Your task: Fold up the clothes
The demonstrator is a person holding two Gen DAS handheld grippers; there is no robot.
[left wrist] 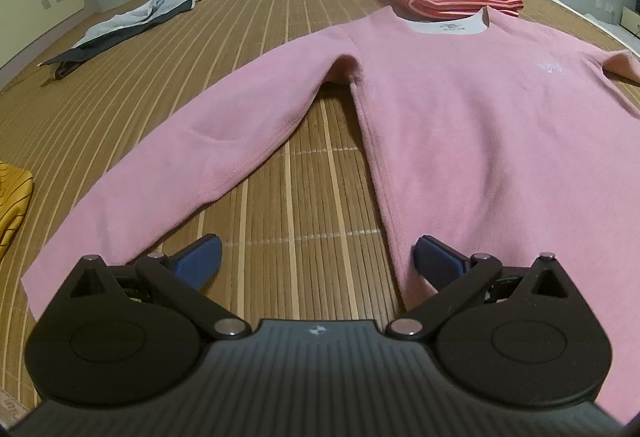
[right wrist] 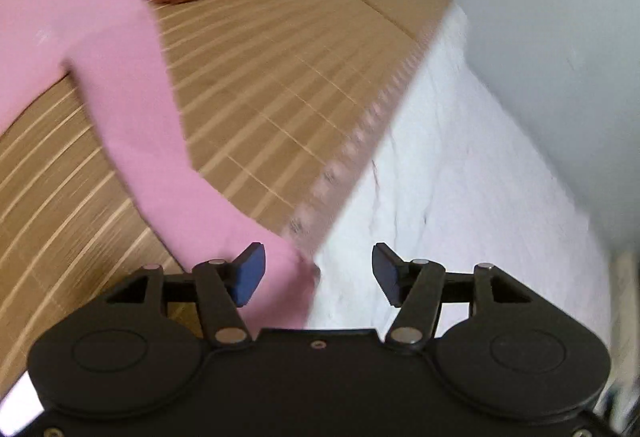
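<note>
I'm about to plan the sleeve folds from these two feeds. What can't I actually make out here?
- Pink sweater, left wrist view: its right sleeve is cut off by the picture's edge, and its hem is hidden behind the left gripper.
- Neck label, left wrist view: print too small to read.
- Sleeve cuff, right wrist view: smeared by motion blur, partly hidden behind the open right gripper.
- Yellow cloth, left wrist view: mostly cut off.
</note>
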